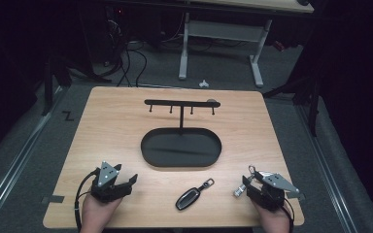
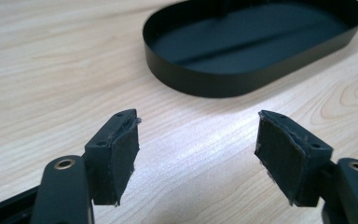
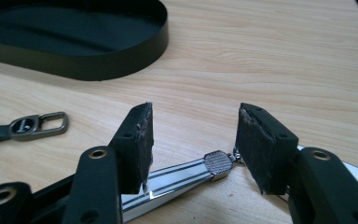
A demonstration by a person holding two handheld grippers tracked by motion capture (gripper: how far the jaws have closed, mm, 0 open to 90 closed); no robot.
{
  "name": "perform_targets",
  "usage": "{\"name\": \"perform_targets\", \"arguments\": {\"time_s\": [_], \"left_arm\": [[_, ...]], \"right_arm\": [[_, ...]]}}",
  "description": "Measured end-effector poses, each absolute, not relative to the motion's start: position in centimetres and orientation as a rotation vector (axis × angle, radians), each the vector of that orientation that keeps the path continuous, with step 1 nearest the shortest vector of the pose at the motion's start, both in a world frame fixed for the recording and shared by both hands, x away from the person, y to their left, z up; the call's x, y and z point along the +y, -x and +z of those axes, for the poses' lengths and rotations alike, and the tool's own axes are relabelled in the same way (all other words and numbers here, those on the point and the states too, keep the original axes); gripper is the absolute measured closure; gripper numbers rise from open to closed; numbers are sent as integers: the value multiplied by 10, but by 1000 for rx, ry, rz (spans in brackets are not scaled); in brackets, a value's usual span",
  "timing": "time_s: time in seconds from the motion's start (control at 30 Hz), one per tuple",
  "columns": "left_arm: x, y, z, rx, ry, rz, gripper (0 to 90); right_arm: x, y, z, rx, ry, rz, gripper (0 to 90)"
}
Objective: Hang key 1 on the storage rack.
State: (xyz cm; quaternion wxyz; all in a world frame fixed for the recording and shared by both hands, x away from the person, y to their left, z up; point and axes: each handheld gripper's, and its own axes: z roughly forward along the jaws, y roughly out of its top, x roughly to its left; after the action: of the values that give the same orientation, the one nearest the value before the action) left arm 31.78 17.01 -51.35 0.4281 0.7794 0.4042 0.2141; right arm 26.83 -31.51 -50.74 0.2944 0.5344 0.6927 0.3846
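Left gripper (image 1: 122, 183) — held in a hand (image 1: 97, 209) at the near left edge of the table (image 1: 107, 126); jaws spread wide, nothing between the pads (image 2: 125, 158), bare wood beneath them.

Right gripper (image 1: 246, 187) — held in a hand (image 1: 274, 221) at the near right edge; jaws parted, pads (image 3: 256, 144) clear of any surface. Directly under its jaws, in the right gripper view, lies a chrome striped bar with a knurled metal end (image 3: 216, 163), resting on the wood and running across from below the one jaw toward the other, with a short link of chain at the knurled end. The pads do not press on it — the thing lies loose on the table, and a metal ring (image 1: 251, 170) shows just beyond this gripper's tip from above.

Black key fob (image 1: 189, 198) — flat on the table between the two grippers, nearer the right one, set diagonally; its strap ends in a dark metal clasp (image 3: 39, 125) that points away from the person, toward the tray.

Black oval tray (image 1: 148, 153) — ahead of both grippers, mid-table, shallow walled, its inside dark and bare in both gripper views.

Black hook rack (image 1: 180, 103) — rises on a post from the far side of the tray, beyond both grippers; a crossbar with four small pegs hanging down.
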Motion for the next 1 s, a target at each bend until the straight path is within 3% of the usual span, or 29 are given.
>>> {"name": "perform_targets", "arguments": {"time_s": [0.3,0.47,0.87,1.0], "left_arm": [[165,-323,-518,992,-1958,509,310],[159,-320,-519,968,-1976,511,306],[162,-315,-519,955,-1973,528,301],[169,-310,-517,960,-1954,536,301]], "right_arm": [[-314,-270,-510,1869,-1427,1027,454],[-306,-267,-506,1885,-1407,1018,572],[-261,-262,-509,2114,-1256,1100,695],[-235,-265,-514,2215,-1186,1084,813]]}}
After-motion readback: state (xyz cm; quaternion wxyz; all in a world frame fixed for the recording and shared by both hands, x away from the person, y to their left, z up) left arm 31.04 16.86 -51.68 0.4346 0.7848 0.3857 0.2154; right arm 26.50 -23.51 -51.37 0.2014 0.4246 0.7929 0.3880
